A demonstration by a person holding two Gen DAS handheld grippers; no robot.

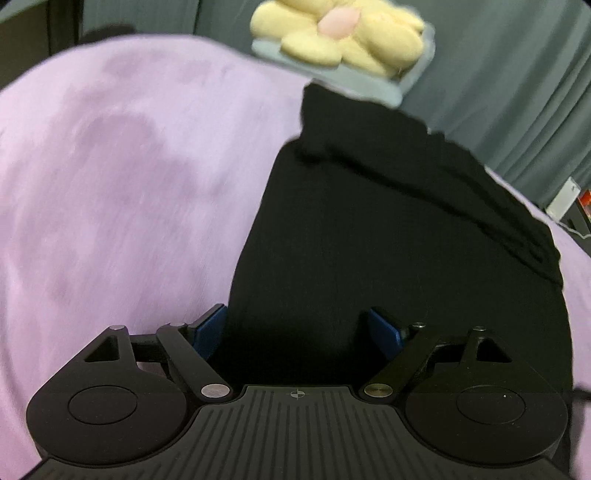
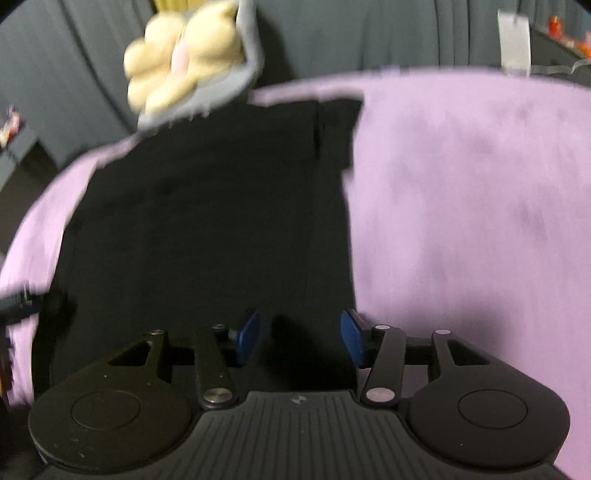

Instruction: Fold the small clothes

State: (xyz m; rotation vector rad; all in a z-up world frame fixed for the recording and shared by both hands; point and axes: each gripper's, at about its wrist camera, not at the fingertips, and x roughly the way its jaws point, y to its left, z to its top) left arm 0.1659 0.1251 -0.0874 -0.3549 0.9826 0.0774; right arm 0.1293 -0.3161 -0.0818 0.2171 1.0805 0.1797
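My left gripper (image 1: pixel 297 332) stands with its jaws wide apart and nothing pinched. The near edge of the black garment (image 1: pixel 388 229) lies between and under the blue pads (image 1: pixel 208 328), but I see no cloth gathered by them. My right gripper (image 2: pixel 299 338) is also apart, about half way, with only dark cloth beneath the gap; the pads do not press on it as far as I can tell.

The garment lies flat on the purple cover (image 1: pixel 118 166), stretching away ahead of both sets of fingers. From the left view a folded-over ridge runs along its far right side; from the right view its straight edge sits just ahead of my right pad.

What worries me: both views are smeared with motion, so I judge my aim is loose. If I close now I may pinch one layer instead of two, or catch the purple cover along with the hem, and drag the whole thing askew. The ridge could also slip open if I tug from the near edge.

Beyond the fingertips, at the far end of the garment, a pale grey tray-like pad (image 1: pixel 373 79) carries a yellow flower-shaped plush (image 1: pixel 343 35) with a pink centre. Whether it touches the garment I cannot tell. A fold thrown forward could land against it.
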